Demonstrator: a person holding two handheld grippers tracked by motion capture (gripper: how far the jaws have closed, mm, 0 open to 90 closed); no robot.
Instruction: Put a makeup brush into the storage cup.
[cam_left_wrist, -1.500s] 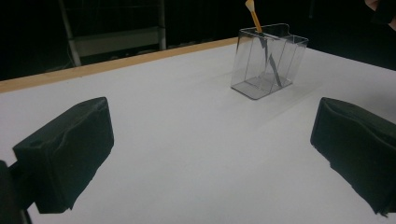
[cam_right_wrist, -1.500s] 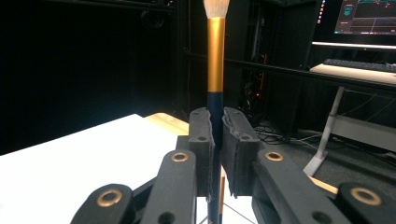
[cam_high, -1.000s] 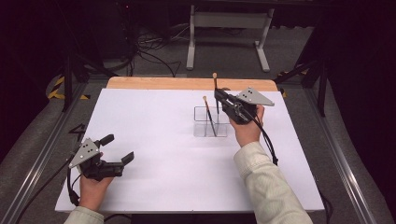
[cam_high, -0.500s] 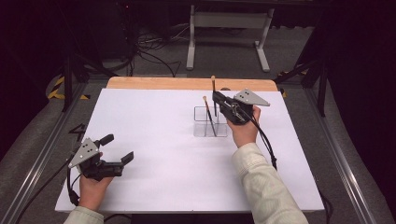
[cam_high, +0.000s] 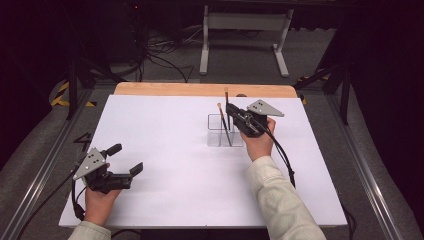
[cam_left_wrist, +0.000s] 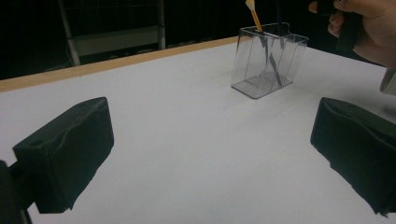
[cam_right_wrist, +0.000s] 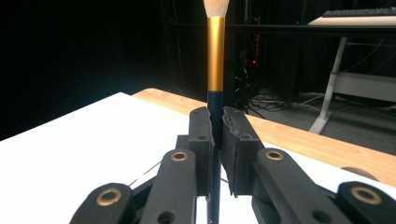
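A clear plastic holder (cam_high: 225, 132) stands on the white tabletop (cam_high: 165, 165), right of centre. One brush (cam_high: 222, 120) with a pale tip leans inside it. My right gripper (cam_high: 230, 111) hovers just above the holder, shut on a second brush (cam_high: 226, 99) that stands upright. In the right gripper view this brush (cam_right_wrist: 215, 56) has a dark handle, a gold ferrule and white bristles, and it is clamped between the pads (cam_right_wrist: 201, 135). My left gripper (cam_high: 125, 159) rests open near the front left. Its jaws stand wide apart with nothing between them, facing the holder (cam_left_wrist: 268, 60).
A wooden strip (cam_high: 200, 89) runs along the table's far edge. Beyond it, on the dark floor, stand a white metal frame (cam_high: 245, 22) and some cables. Metal rails flank the table. A person's hand (cam_left_wrist: 364, 28) holds the right gripper above the holder.
My right gripper has sunk a little with the upright brush, bringing its lower end closer over the holder. The left gripper has stayed in place.
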